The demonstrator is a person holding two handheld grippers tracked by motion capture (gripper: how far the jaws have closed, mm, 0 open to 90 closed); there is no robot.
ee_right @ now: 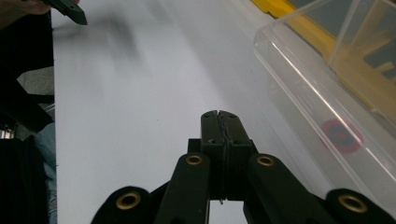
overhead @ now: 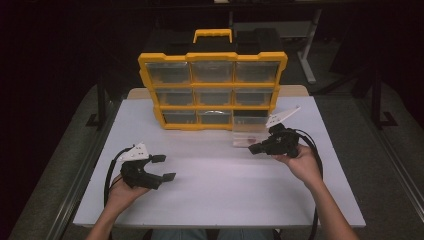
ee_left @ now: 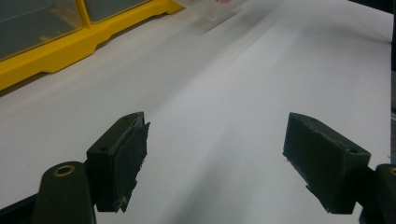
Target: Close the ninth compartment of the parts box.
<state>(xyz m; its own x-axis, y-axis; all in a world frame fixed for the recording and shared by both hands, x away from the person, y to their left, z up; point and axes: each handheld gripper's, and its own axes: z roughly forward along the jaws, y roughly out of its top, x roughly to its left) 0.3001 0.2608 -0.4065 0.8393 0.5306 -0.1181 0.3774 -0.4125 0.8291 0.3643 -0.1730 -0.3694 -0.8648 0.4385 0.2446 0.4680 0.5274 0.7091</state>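
A yellow organiser (overhead: 212, 90) with clear drawers stands upright at the back of the white table (overhead: 215, 190). One clear drawer (overhead: 247, 137) lies out on the table in front of its lower right corner, with a red ring (ee_right: 342, 135) inside. My right gripper (overhead: 254, 148) rests just in front of that drawer, lying low over the table and pointing left. Its jaws are pressed together with nothing between them (ee_right: 218, 114), and the drawer (ee_right: 303, 79) is beside them on the right. My left gripper (overhead: 166, 167) is held near the table's front left, jaws wide open and empty (ee_left: 219, 158).
The organiser's yellow base (ee_left: 60, 56) lies ahead and to the left of my left gripper. A black and yellow case (overhead: 215, 40) sits behind the organiser. A metal rail (overhead: 80, 175) runs along the table's left side. The floor around is dark.
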